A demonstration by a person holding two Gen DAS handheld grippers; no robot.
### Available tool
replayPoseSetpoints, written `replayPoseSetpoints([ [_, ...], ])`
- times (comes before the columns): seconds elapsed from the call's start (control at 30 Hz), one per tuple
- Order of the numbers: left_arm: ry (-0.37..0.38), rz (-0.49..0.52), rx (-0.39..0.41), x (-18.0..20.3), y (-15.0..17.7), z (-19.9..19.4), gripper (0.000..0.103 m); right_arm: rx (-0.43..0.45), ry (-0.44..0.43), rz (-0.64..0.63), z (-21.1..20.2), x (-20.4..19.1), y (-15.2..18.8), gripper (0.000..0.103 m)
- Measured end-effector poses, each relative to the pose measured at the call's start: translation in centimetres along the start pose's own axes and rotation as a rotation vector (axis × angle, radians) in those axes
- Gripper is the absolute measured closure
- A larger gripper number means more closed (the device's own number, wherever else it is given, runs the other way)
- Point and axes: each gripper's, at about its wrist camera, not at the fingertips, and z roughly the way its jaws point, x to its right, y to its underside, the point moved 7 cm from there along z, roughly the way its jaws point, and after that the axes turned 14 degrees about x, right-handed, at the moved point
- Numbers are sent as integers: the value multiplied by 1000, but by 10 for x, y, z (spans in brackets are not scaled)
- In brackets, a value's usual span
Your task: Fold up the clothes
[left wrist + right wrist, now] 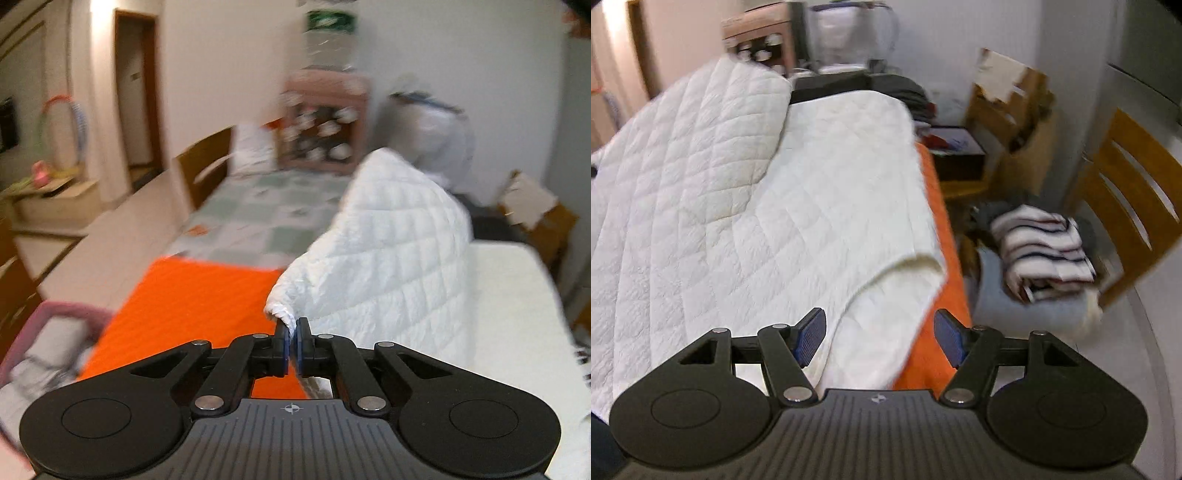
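Note:
A white quilted garment (388,251) lies on an orange cloth (192,299) that covers the table. My left gripper (292,328) is shut on a bunched corner of the garment and holds it up, so one half stands raised. In the right wrist view the garment (746,206) spreads over the orange cloth (931,332), its left half lifted and curling over. My right gripper (881,332) is open and empty, just above the garment's near right edge.
A wooden chair (1126,206) stands at the right with a striped folded cloth (1041,251) on a blue-grey pile beside it. A checked tablecloth (266,214), a chair (207,170) and a pink shelf (325,122) lie beyond. A pink basket (48,343) sits at the left.

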Motion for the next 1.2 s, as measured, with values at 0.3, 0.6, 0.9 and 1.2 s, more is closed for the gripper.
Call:
replayPoseSetpoints([
  [0.3, 14, -112, -61, -62, -1, 10, 36, -8, -102, -64, 56, -13, -72, 31],
  [0.6, 328, 33, -38, -19, -48, 78, 15, 42, -220, -298, 121, -45, -166, 31],
  [0.9, 560, 237, -20, 47, -72, 160, 5, -30, -346, -512, 215, -85, -227, 31],
  [1.2, 763, 301, -166, 87, -47, 243, 4, -111, -457, -693, 308, -116, -235, 40],
])
